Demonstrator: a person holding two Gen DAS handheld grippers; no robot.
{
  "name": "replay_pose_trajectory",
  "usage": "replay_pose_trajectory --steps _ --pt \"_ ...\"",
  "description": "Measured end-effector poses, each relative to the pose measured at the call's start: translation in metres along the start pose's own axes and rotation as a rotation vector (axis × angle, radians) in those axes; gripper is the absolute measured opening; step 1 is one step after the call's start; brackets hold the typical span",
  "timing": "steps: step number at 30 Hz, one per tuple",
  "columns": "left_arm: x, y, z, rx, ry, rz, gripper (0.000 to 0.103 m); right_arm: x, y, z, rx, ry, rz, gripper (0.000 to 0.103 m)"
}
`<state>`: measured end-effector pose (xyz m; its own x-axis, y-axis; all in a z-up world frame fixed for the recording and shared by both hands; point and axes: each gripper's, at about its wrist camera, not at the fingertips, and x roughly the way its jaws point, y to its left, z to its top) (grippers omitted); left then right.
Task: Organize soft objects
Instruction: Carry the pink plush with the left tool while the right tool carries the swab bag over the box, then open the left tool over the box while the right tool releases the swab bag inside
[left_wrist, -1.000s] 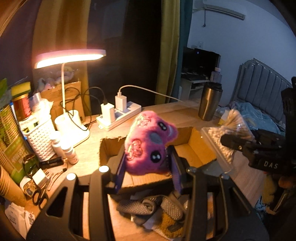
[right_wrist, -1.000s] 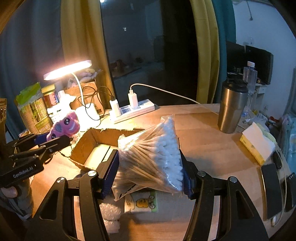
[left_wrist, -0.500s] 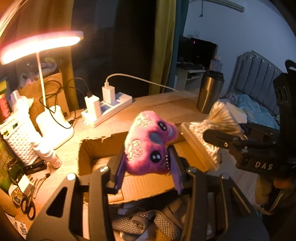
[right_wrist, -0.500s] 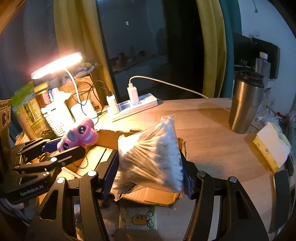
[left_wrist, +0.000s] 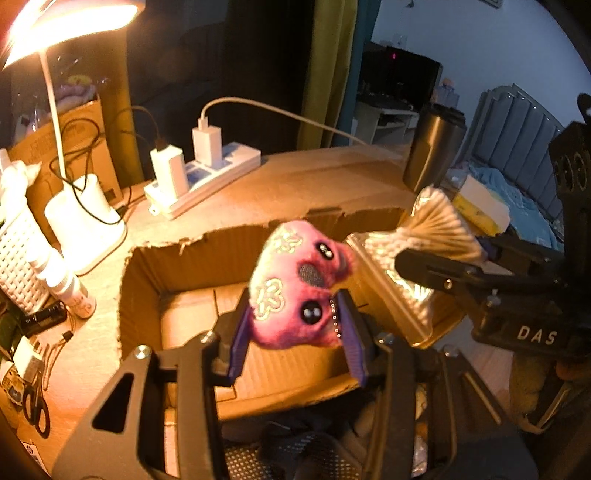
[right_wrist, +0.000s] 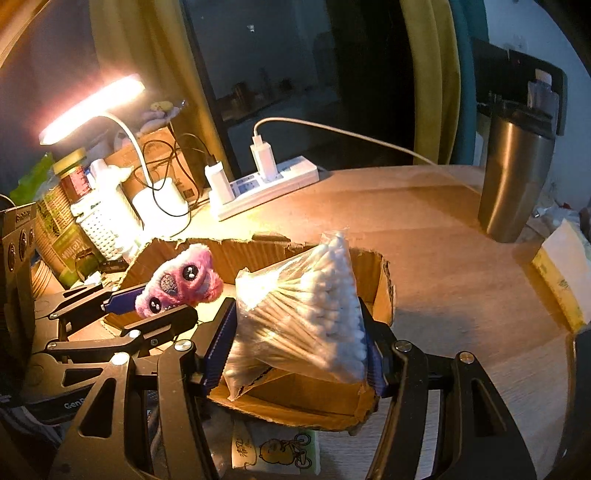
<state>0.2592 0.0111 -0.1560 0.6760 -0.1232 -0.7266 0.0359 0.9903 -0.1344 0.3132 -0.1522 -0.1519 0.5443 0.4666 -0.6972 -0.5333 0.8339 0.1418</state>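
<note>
My left gripper (left_wrist: 295, 328) is shut on a pink plush toy (left_wrist: 295, 288) with black eyes and holds it over the open cardboard box (left_wrist: 147, 266). It also shows in the right wrist view (right_wrist: 181, 280). My right gripper (right_wrist: 295, 332) is shut on a clear bag of cotton swabs (right_wrist: 310, 306) and holds it over the right half of the same box (right_wrist: 384, 288). The bag also shows in the left wrist view (left_wrist: 432, 229), beside the plush toy.
A lit desk lamp (right_wrist: 92, 107), a white power strip (right_wrist: 266, 188) with chargers, a white basket (right_wrist: 107, 221) and small bottles (left_wrist: 70, 288) stand behind the box. A steel tumbler (right_wrist: 513, 177) stands at right. Grey and yellow cloth (left_wrist: 295, 454) lies in front of the box.
Both grippers have moved forward and down over the box, each still holding its object. The plush toy and the swab bag are now close together above the box.
</note>
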Motion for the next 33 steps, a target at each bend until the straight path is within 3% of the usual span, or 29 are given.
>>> replay_pose_trajectory --steps 5,7,9,33 --pt "0.004 0.002 -0.002 0.000 0.019 0.005 0.051 0.008 0.000 0.000 0.006 0.025 0.001 0.065" --pt "0.004 0.003 -0.002 0.002 0.018 0.005 0.052 0.006 0.001 -0.001 0.001 0.016 -0.008 0.077" --pt "0.003 0.003 -0.002 0.003 0.017 0.006 0.052 0.003 0.002 -0.001 -0.008 0.003 -0.017 0.082" --pt "-0.049 0.001 -0.020 -0.001 -0.075 0.022 0.053 -0.042 0.026 -0.014 -0.037 -0.049 -0.054 0.082"
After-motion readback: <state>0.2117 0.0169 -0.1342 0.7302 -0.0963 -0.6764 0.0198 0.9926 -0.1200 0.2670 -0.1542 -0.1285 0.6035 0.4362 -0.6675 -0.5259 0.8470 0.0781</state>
